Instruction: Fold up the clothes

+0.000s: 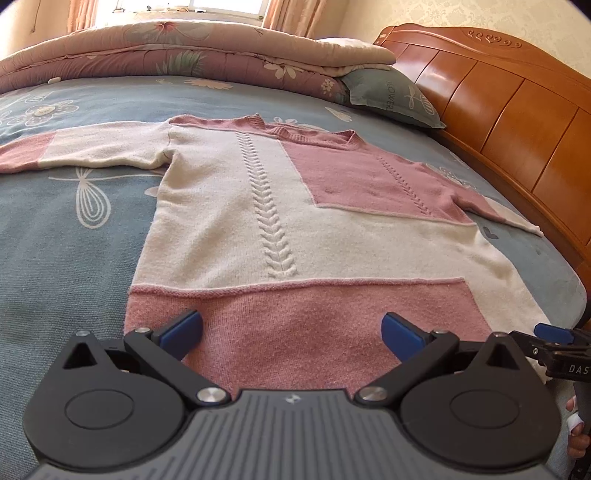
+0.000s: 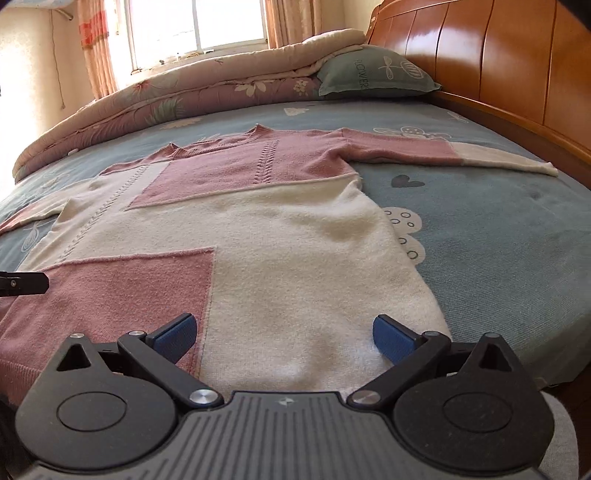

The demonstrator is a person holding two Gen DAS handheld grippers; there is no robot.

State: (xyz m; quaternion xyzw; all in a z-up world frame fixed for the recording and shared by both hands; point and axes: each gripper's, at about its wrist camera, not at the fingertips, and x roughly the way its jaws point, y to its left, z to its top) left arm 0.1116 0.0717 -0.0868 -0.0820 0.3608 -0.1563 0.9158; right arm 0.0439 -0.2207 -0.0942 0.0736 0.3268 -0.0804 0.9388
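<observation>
Daylight is coming through a curtained window (image 2: 199, 29) at the far side of the bedroom, and a wooden headboard (image 1: 498, 96) is running along the right. Serving as the work surface is a bed (image 1: 66, 236) under a blue-grey sheet printed with flowers and hearts; a rolled floral quilt (image 1: 166, 55) and a green pillow (image 2: 373, 74) are lying at its far edge, clear of the working area.

On the sheet a pink-and-cream knitted sweater (image 1: 266, 206) is lying flat, front up, neckline away from the cameras, hem toward them, both sleeves spread sideways. This layout appears deliberate: a flattened garment with sleeves out is giving clean fold lines.

Over the pink hem band, the left gripper (image 1: 291, 332) is hovering with its blue pads spread wide and nothing between them. Toward the cream hem corner, the right gripper (image 2: 284, 334) is likewise sitting released, jaws apart, empty. Whether either is touching the knit cannot be told.

Judgement: folding is not yet begun; both tools seem positioned to take the hem. Soft knit may bunch or stretch if pinched unevenly.
</observation>
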